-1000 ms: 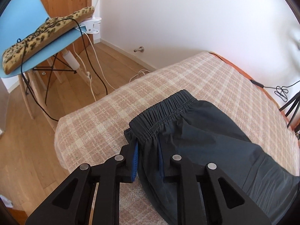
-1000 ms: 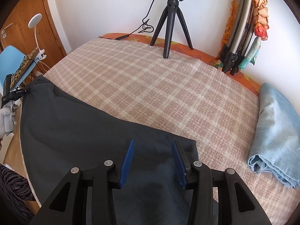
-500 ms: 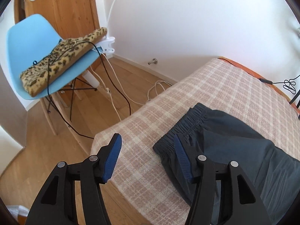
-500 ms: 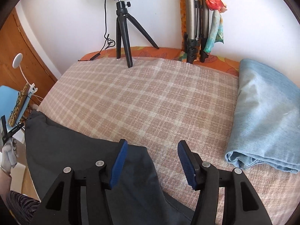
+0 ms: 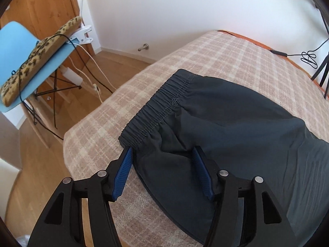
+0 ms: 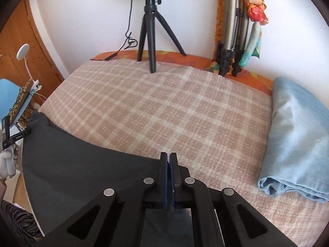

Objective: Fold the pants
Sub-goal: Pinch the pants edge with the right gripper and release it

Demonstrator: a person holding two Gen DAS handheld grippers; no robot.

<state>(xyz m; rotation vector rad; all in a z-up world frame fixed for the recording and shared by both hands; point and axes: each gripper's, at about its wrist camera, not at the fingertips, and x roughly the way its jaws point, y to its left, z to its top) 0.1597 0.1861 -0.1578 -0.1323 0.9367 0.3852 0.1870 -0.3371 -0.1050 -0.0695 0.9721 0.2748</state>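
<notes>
Dark grey pants (image 5: 236,123) lie flat on the plaid-covered bed (image 5: 236,57), elastic waistband (image 5: 160,107) toward the bed's corner. My left gripper (image 5: 162,151) straddles the near corner of the waistband. Its jaws are opening, with fabric between the blue pads (image 5: 123,168) but not pinched. In the right wrist view the pants (image 6: 82,164) stretch leftward from my right gripper (image 6: 168,156), which is shut on the hem edge at the leg end. At the far left of that view are the left gripper (image 6: 12,140) and a gloved hand (image 6: 8,162).
A blue chair (image 5: 12,41) with a leopard cushion (image 5: 41,51) and trailing cables stands on the wood floor off the bed's corner. A black tripod (image 6: 150,41) and folded stands (image 6: 232,41) sit at the bed's far edge. A folded light-blue blanket (image 6: 298,140) lies at right.
The left gripper let go of the waistband, swung out to the left, and came back open over its corner. The right gripper shifted along the leg end and closed on the hem.
</notes>
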